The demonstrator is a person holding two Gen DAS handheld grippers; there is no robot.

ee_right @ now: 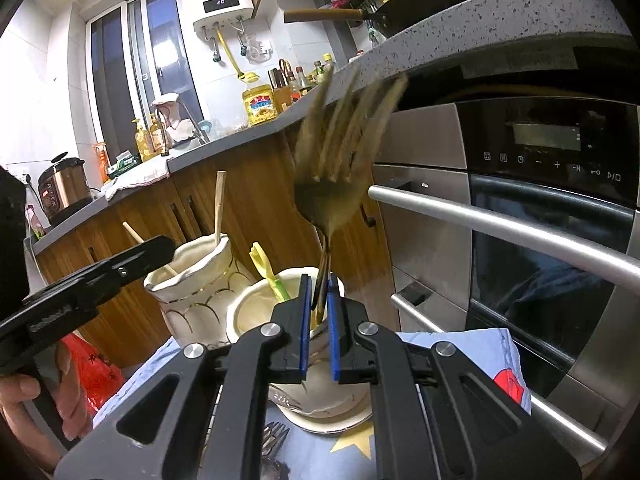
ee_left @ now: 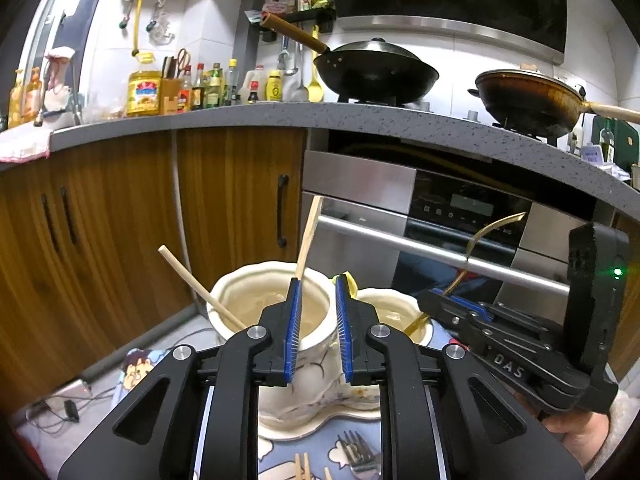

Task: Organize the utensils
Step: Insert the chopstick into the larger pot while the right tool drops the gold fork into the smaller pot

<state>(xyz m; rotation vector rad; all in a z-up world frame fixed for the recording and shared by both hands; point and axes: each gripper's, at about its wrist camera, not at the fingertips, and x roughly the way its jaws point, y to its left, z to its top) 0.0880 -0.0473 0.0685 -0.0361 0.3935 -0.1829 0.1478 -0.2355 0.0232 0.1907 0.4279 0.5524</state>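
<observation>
Two cream ceramic holders stand on a blue patterned cloth. The taller holder (ee_left: pixel 264 304) holds two wooden chopsticks (ee_left: pixel 308 236). My left gripper (ee_left: pixel 318 284) is open just above its rim, one chopstick leaning against the left pad. The shorter holder (ee_right: pixel 260 308) holds a yellow-green utensil (ee_right: pixel 268 276). My right gripper (ee_right: pixel 318 284) is shut on a gold fork (ee_right: pixel 332 184), tines up and handle down inside the shorter holder. The fork (ee_left: pixel 480 236) and the right gripper (ee_left: pixel 472 312) also show in the left wrist view.
More forks (ee_left: pixel 358 456) and chopsticks (ee_left: pixel 302 468) lie on the cloth (ee_left: pixel 288 468) in front. An oven with a steel handle (ee_right: pixel 500 220) is close behind, wooden cabinets (ee_left: pixel 120 220) to its left, and the grey countertop (ee_left: pixel 280 116) overhangs above.
</observation>
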